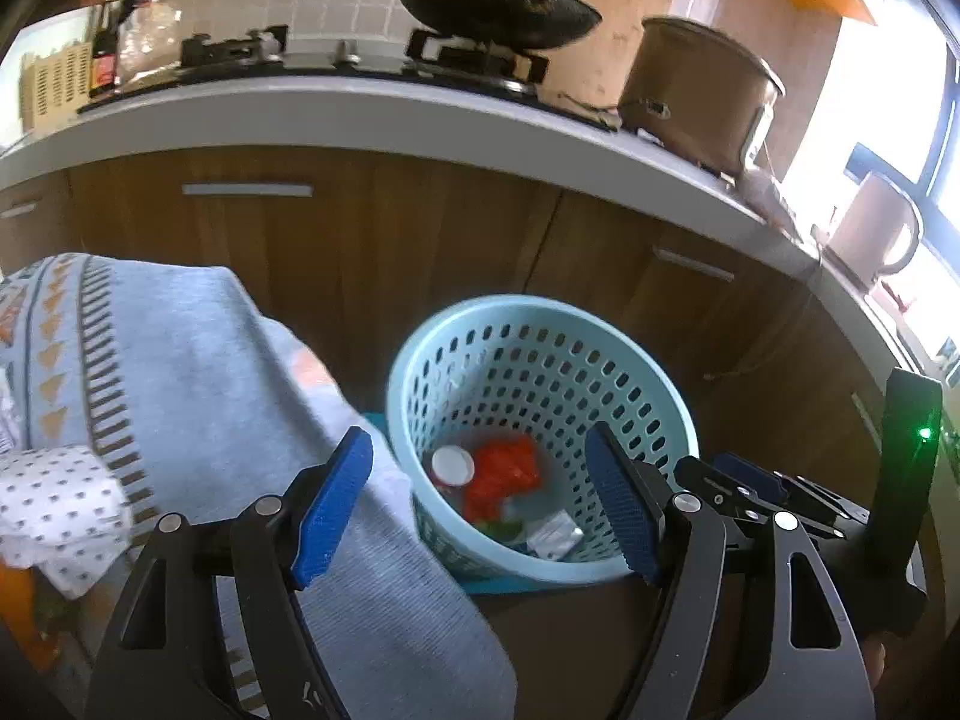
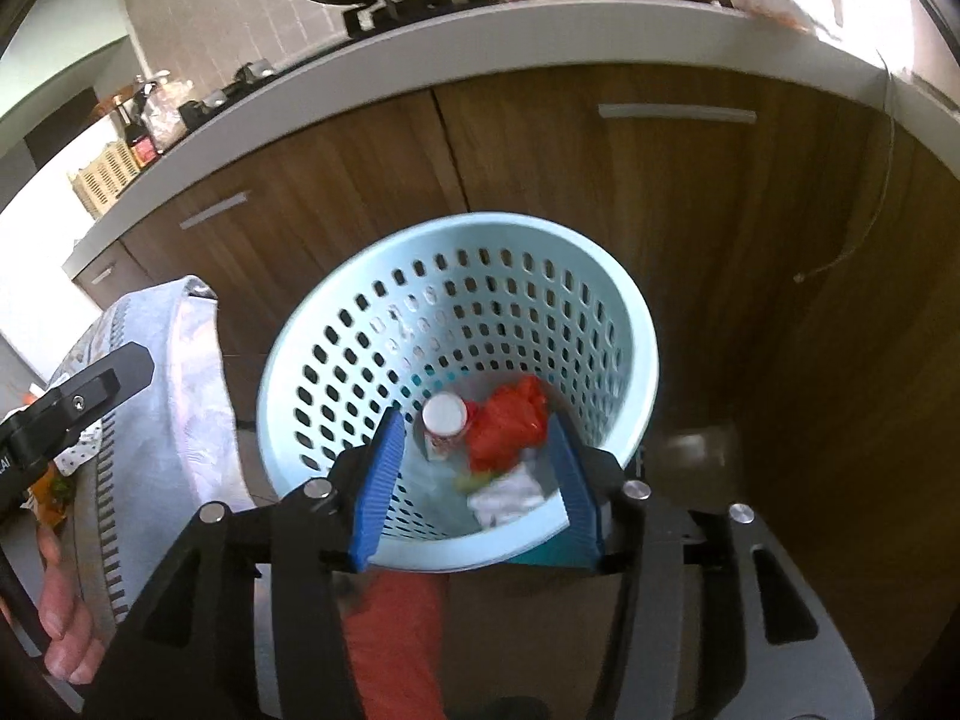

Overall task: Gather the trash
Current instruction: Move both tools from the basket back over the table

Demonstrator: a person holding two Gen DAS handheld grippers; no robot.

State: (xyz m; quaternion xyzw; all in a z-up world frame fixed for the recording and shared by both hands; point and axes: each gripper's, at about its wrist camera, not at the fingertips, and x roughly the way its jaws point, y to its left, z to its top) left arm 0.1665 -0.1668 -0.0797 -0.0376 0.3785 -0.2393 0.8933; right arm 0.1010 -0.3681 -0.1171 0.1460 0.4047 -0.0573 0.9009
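Observation:
A light-blue perforated basket [image 1: 510, 306] [image 2: 456, 228] stands on the floor by the cabinets. In it lie a white-capped bottle [image 1: 453, 464] [image 2: 444, 414], a crumpled red bag [image 1: 504, 474] [image 2: 510, 426] and white crumpled paper [image 1: 555, 534] [image 2: 507, 495]. My left gripper [image 1: 478, 438] hovers over the basket's near left rim, open, nothing between its blue pads. My right gripper [image 2: 475, 420] hangs over the basket's near rim, also open and empty. A white dotted tissue [image 1: 54, 498] lies on the cloth-covered table at the left.
A blue-grey patterned tablecloth [image 1: 180, 390] [image 2: 156, 420] drapes just left of the basket. Brown cabinet doors [image 1: 372, 252] and a grey countertop [image 1: 360, 114] with a wok [image 1: 492, 6] and a pot [image 1: 696, 90] rise behind. A hand [image 2: 60, 618] holds the left gripper's handle.

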